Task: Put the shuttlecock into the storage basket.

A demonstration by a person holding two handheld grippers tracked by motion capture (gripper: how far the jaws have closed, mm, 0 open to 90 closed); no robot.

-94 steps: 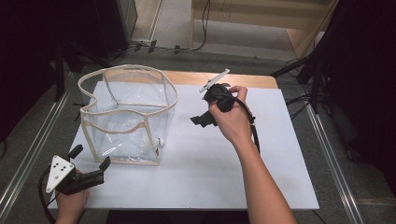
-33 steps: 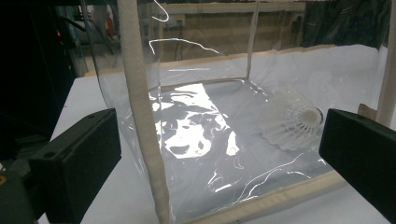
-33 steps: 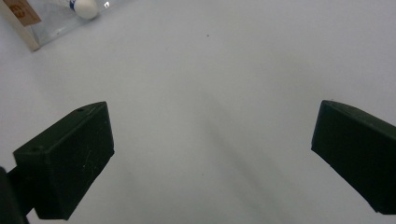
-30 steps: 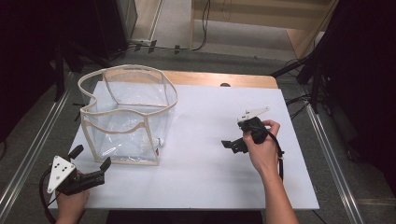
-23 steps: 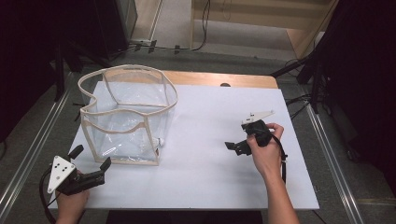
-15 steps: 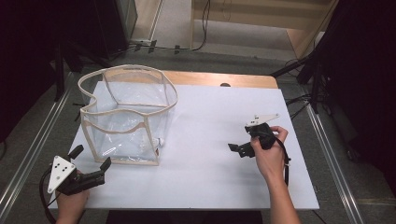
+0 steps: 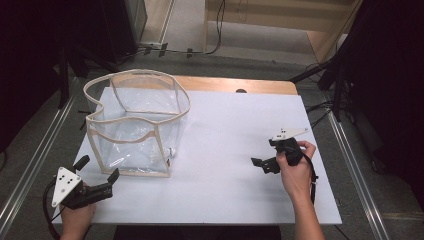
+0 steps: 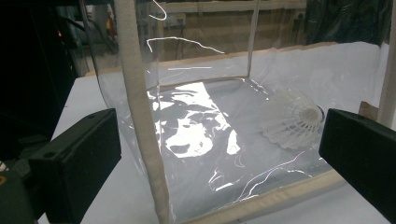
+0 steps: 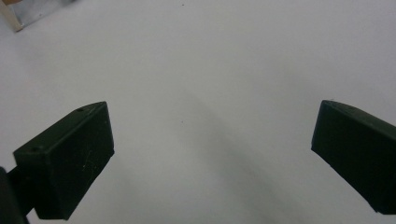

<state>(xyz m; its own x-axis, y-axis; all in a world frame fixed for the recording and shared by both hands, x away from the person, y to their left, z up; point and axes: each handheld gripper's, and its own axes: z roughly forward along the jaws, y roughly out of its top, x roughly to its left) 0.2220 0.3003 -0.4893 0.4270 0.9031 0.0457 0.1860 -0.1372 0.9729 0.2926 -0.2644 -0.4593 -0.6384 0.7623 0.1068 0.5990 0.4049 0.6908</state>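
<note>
- Two grippers are in my hands, and both stand with jaws spread and nothing between them.
- My left gripper (image 7: 97,176) sits at the lower left of the high view, just beside the clear bag (image 7: 137,125), aimed at its near corner; I judge it waits there to steady the soft wall.
- In the left gripper view a white shuttlecock (image 8: 293,119) lies on the bag's floor, right of centre, seen through the plastic, on its side.
- My right gripper (image 7: 265,164) hovers low at the right of the high view, well apart from the bag, over bare white table (image 7: 225,130); I read it as parked clear of the bag's mouth.
- The bag stands upright, its beige-trimmed rim open upward, so things can drop in.
</note>
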